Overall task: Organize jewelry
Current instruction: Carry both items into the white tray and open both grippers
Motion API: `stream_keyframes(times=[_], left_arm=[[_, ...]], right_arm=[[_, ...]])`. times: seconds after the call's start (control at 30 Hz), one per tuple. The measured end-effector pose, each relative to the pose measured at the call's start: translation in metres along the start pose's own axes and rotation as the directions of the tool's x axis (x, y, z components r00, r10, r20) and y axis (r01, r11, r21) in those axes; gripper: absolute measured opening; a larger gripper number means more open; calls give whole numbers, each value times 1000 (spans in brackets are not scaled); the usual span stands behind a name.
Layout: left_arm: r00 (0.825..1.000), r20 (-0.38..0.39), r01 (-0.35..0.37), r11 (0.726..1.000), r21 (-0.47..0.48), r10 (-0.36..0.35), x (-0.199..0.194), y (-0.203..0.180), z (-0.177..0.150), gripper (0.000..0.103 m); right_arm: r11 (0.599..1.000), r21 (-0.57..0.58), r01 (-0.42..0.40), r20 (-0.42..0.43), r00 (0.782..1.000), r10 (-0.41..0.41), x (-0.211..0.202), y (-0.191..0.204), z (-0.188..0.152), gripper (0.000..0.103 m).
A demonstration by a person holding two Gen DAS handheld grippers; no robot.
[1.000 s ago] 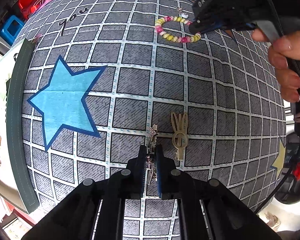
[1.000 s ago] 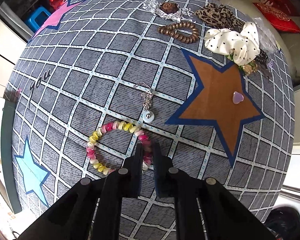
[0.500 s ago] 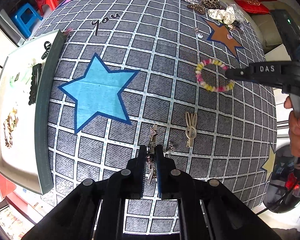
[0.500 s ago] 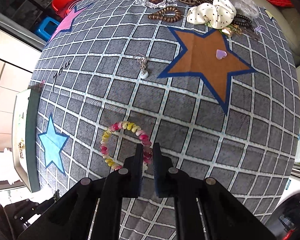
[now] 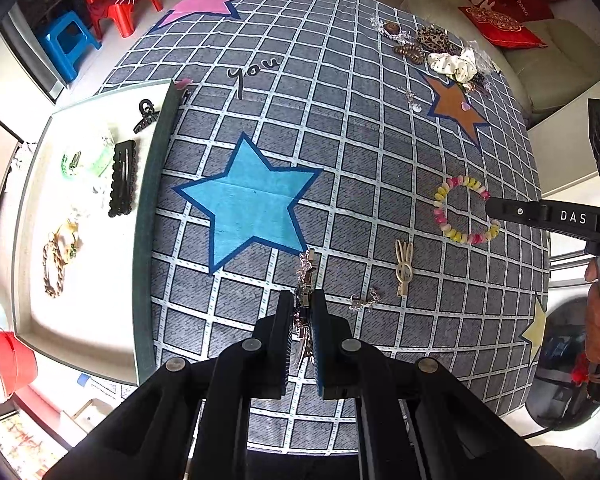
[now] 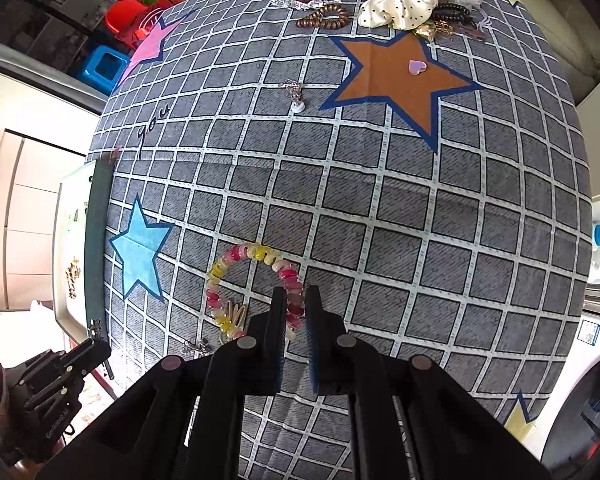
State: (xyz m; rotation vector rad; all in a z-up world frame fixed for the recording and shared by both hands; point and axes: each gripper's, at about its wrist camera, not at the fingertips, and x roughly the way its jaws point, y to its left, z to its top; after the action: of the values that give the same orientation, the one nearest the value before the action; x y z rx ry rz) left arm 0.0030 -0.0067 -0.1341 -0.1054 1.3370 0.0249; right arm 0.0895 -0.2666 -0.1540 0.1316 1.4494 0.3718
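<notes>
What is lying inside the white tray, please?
The white tray holds a black claw clip, black hair clips, a green-white piece and a gold chain. Nothing appears covered.

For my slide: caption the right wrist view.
Right gripper shut on pink-and-yellow beaded bracelet above grey checked tablecloth.

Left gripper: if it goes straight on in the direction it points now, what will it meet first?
Probably the grey checked tablecloth just right of the blue star. The left gripper points steeply down, shut on a silver chain, with nothing else ahead. Depth is unclear.
</notes>
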Motion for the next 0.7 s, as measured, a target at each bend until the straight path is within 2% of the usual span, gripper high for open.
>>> stream_keyframes(times=[0.2,0.33,0.7], left_arm=[[1000,16,16,999,36,-16,-11,34,4,16],[1000,21,13,999,30,-14,-18,68,1,16],[999,20,-43,995,-94,45,-25,178,-22,16]], right_arm=[[1000,15,1,38,999,-1,-8,33,-3,10],[1000,12,-11,49,999,10,-7,70,-4,10],[983,-174,-58,-11,998,57,34,212,-4,10]])
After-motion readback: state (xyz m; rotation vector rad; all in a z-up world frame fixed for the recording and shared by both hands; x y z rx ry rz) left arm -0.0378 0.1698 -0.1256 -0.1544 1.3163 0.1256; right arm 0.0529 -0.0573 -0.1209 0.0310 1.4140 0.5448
